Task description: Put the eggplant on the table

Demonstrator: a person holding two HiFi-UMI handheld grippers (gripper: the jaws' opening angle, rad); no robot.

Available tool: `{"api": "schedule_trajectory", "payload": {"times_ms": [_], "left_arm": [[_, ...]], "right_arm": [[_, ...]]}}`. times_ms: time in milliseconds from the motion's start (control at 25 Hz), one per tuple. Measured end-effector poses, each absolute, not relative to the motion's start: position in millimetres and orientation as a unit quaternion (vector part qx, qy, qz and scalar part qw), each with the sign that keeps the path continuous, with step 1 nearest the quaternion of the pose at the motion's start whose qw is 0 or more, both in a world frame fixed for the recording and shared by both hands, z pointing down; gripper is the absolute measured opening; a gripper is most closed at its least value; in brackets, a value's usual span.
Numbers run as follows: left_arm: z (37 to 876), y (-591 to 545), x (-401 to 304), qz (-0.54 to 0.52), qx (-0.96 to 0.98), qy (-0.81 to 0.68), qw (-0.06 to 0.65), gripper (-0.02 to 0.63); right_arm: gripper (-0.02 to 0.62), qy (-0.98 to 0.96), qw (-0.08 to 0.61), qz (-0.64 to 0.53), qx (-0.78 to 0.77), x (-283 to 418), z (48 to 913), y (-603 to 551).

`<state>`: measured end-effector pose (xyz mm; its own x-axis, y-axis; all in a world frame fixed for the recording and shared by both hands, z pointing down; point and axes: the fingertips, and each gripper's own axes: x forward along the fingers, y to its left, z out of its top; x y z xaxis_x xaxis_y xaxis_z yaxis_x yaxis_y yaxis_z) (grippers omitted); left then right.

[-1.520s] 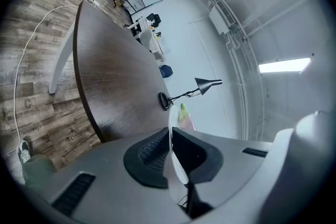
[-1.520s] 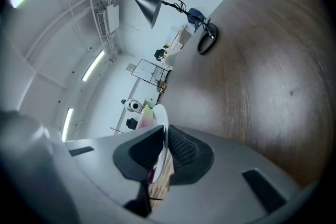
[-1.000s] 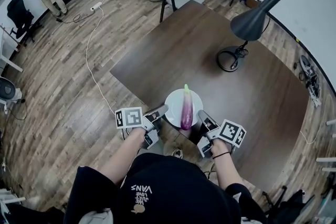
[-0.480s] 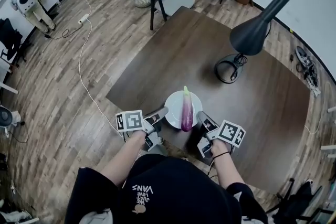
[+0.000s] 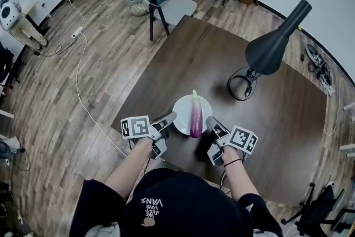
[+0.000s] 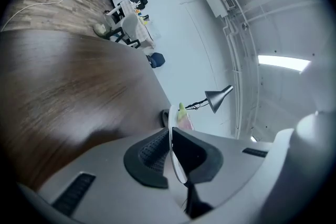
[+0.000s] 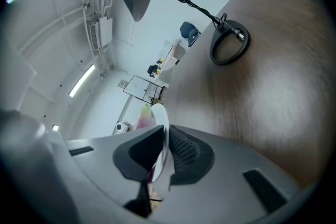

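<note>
Eggplant (image 5: 196, 116): long, purple, green stem end pointing away from both grippers. It lies on the white plate (image 5: 181, 110). Left gripper (image 5: 168, 117) and right gripper (image 5: 212, 122) each pinch the plate's rim.

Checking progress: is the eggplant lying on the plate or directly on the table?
On the plate. The eggplant lies across the white plate, whose rim the left gripper and right gripper pinch.

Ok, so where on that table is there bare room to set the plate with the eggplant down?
The table is bare from the plate out to the far corner by the grey chair, and along its left edge. Right of the lamp base is free too. Only the lamp base, just beyond the plate on the right, crowds it.
</note>
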<state>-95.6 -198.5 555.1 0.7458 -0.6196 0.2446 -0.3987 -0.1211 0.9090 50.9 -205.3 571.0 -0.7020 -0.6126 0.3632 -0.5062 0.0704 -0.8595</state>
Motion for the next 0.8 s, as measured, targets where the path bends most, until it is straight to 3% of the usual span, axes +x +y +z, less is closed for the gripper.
{"api": "schedule_trajectory", "payload": {"times_ms": [800], "left_arm": [[600.7,-295.0,-123.2,-0.044,0.752,-0.312,0.578,0.025]], "right_arm": [[0.035,0.705,0.058,-0.563,-0.427,17.6,610.8,-292.1]]}}
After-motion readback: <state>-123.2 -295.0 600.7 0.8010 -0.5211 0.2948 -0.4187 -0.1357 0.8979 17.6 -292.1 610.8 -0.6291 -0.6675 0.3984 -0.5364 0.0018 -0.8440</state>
